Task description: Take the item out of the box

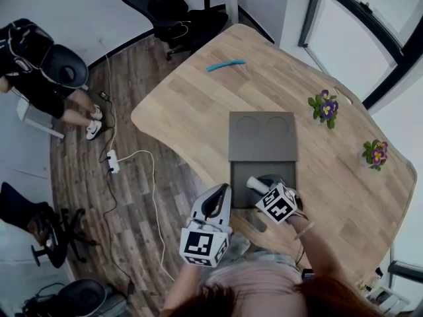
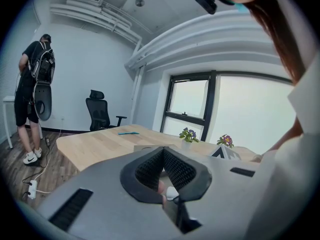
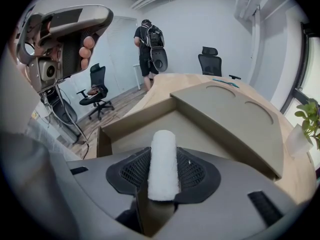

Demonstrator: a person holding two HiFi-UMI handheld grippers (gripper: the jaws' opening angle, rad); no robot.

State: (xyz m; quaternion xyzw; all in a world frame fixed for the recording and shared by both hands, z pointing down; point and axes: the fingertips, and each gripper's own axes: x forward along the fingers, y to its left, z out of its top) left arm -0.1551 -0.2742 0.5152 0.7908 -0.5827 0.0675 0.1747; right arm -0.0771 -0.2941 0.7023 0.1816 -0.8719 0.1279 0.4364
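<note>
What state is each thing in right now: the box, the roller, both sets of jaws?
Box: open, empty floor showing.
Lid: folded back flat on the table.
White roller: held between the right gripper's jaws, over the open box.
Right gripper: jaws closed on the roller.
Left gripper: jaws together, nothing between them.

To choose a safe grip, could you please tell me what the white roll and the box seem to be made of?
White roll: looks like foam or fleece, matte, with a grainy, fuzzy surface. Box: probably cardboard, matte grey-brown, with thin flat walls and sharp folded edges.
</note>
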